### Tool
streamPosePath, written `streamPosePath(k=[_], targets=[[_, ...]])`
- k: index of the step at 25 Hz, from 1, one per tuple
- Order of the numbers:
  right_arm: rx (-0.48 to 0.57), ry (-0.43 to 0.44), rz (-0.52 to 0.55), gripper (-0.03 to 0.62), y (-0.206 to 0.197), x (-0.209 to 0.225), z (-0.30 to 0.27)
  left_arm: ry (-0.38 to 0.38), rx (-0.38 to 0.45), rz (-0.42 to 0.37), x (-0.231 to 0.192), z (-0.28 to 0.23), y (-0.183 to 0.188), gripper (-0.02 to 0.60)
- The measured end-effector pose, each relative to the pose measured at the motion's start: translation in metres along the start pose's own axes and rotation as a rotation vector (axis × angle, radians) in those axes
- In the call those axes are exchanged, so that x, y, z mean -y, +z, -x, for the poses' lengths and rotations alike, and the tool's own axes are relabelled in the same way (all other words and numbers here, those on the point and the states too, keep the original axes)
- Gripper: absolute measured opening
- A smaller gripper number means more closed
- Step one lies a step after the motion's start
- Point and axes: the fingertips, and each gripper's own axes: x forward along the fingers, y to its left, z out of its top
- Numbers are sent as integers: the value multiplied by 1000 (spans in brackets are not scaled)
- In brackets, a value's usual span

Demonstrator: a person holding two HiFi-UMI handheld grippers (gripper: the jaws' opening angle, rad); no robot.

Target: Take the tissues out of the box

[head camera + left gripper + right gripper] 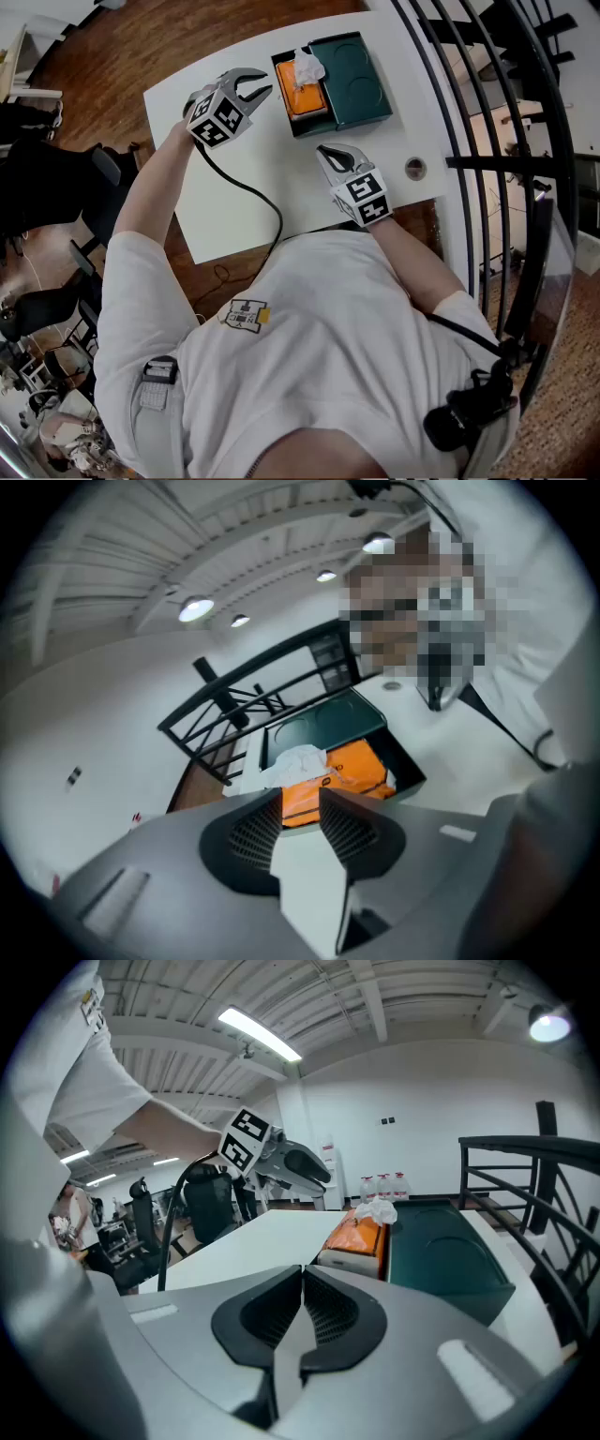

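An orange tissue pack (302, 98) (352, 771) (361, 1232) lies in the left half of a dark green box (354, 80) (328, 726) (441, 1251) at the far side of the white table (234, 216). A crumpled white tissue (307, 67) (298, 761) (378, 1211) sticks up from the pack's top. My left gripper (262, 84) (300, 797) hovers just left of the pack, its jaws slightly apart with nothing between them. My right gripper (323, 148) (302, 1271) rests low on the table, nearer than the box, jaws shut and empty.
A black cable (248, 187) trails from the left gripper across the table to its near edge. A small round hole (414, 168) sits in the tabletop at the right. A black railing (478, 159) runs along the table's right side. Office chairs (56, 178) stand on the left.
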Motion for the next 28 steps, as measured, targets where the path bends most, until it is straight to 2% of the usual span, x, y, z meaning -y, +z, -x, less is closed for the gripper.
streamPosePath(k=[3,6,8,10,12,15,17,20,22,24,28], targets=[[-4,-35,36,8,25,10,-10,-135,-80,-212,-13,-30,-3,194],[-1,-64,21,8,37,15,-15,-272,-151,-392,-21,-54,-8,318],[-8,-72,5,8,37,15,-16,-358,-211,-547,-22,-64,-15,391],[-19,-85,-20,8,30,14,-15,-430,-260,-729,-22,-72,-24,425],[-27,-104,-54,8,21,16,-13,-482,-273,-886,-18,-83,-25,428],[-30,-139,-100,8,12,20,-10,-551,-251,-1052,-4,-97,-21,428],[-23,-162,-119,8,13,22,-11,-590,-245,-1118,2,-102,-21,433],[-6,-183,-127,9,19,29,-14,-641,-259,-1174,6,-105,-25,431],[1,-190,-126,9,23,33,-17,-668,-272,-1186,9,-106,-26,422],[2,-191,-127,9,25,34,-20,-693,-288,-1190,11,-104,-29,365],[-6,-182,-129,9,22,33,-25,-708,-310,-1176,13,-104,-33,341]])
